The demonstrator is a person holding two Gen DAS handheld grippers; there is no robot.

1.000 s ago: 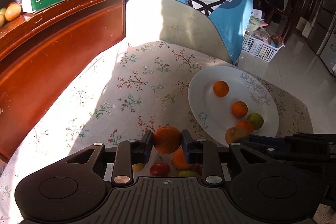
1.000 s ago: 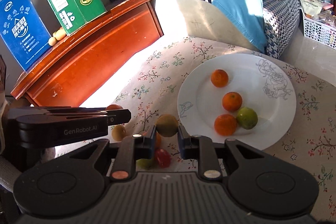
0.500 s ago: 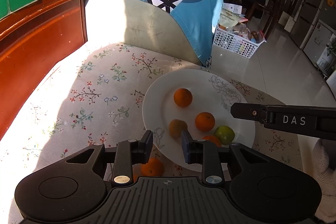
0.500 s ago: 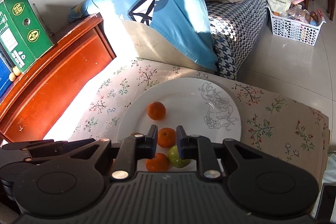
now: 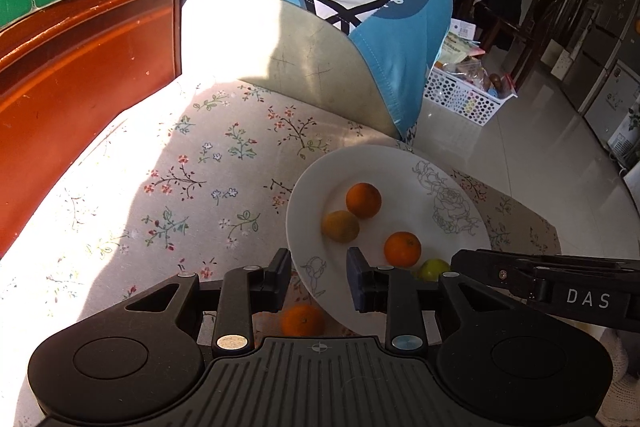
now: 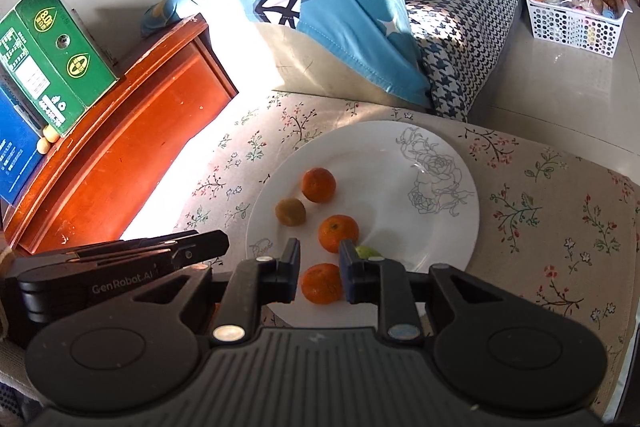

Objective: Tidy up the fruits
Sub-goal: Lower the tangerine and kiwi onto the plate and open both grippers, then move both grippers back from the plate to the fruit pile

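A white plate with a drawn rose lies on the floral tablecloth. On it are three oranges, a brownish-yellow fruit and a green fruit, partly hidden behind my right finger. My left gripper is open and empty above the plate's near left rim. One more orange lies on the cloth below it. My right gripper is open and empty, with the nearest orange between its fingers, lower down.
A red-brown wooden cabinet stands at the left with a green box and a blue box on top. A blue cushion lies behind the table. A white basket sits on the floor at the right.
One second ago each gripper held a fruit: left an orange, right a brownish-yellow one. Both are now open and empty. The brownish-yellow fruit and one more orange now lie on the plate.
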